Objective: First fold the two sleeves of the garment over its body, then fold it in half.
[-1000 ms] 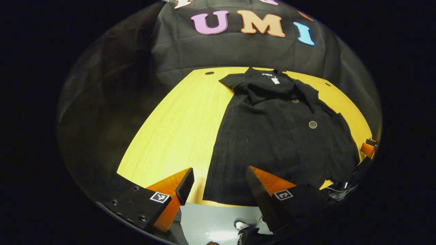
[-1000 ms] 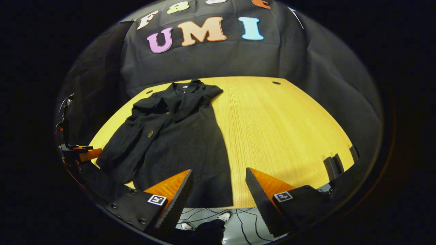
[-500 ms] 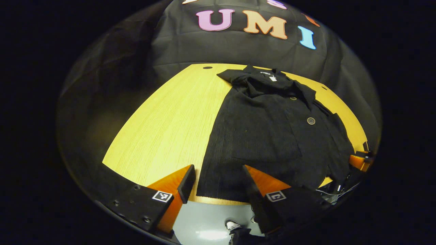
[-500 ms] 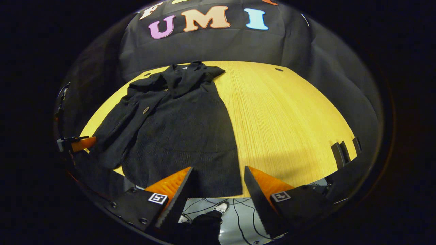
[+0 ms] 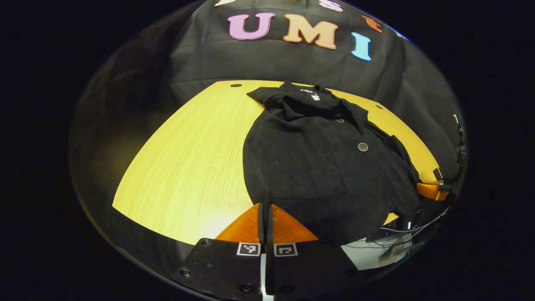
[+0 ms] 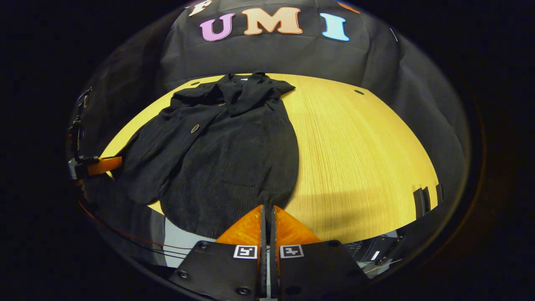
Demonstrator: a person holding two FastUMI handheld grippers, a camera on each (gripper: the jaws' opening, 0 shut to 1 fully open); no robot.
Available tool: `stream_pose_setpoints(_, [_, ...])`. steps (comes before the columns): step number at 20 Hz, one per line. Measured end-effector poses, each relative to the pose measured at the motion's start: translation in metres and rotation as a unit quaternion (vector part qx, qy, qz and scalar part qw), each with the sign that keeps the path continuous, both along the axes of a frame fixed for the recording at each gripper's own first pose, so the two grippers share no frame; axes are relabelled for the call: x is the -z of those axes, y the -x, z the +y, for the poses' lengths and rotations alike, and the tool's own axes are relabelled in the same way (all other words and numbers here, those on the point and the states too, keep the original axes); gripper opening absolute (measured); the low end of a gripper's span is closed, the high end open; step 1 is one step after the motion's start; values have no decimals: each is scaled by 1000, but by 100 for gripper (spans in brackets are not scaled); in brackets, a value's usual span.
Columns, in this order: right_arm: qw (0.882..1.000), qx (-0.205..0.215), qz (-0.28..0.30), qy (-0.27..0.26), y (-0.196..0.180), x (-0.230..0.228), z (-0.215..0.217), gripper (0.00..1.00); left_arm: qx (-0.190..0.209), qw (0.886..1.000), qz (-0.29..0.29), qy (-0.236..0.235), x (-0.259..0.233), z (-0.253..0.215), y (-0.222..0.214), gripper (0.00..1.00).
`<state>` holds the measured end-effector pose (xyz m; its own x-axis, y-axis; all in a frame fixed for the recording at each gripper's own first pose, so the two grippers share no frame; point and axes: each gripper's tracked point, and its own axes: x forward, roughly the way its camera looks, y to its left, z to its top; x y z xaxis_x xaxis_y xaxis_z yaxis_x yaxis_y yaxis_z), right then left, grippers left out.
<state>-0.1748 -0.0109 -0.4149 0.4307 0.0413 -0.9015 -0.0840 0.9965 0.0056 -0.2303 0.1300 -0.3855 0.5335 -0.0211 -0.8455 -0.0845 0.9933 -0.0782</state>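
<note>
Black jacket [image 5: 317,163] lay flat on the yellow table [image 5: 188,163], collar at the far side, both sleeves folded over its body. Left gripper [image 5: 265,209] was clamped on the near hem corner, fingers pressed together. Right gripper [image 6: 267,209] was likewise clamped on the hem's other corner.

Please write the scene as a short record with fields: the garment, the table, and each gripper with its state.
garment: black buttoned garment lying flat, collar toward the booth wall, sleeves folded over the body
button: one round button on the front
table: yellow wooden table
left gripper: left gripper shut on the garment's near hem corner
right gripper: right gripper shut on the other near hem corner
half fold: not yet made
</note>
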Motion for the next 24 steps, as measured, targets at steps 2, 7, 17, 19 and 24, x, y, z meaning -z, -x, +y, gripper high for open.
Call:
stream_pose_setpoints(2, [1000, -10, 0, -9, -1, -2, 0, 6, -16, 1000, 3, 1, -1, 2, -1, 0])
stream_pose_setpoints(7, [997, -38, -49, -53, -22, -30, 5, 5, -54, 998, -17, 2, -32, -2, -16, 0])
stream_pose_setpoints(17, [982, -60, -141, -114, -112, -111, 24, 5, -61, 991, -119, 13, -114, -8, -122, 0])
stream_pose_setpoints(19, [979, -54, -160, -114, -132, -123, 25, 5, -48, 990, -129, 3, -122, -5, -140, 0])
stream_pose_setpoints(24, [974, -47, -187, -117, -173, -147, 28, 5, -44, 986, -159, 8, -141, 1, -186, 0])
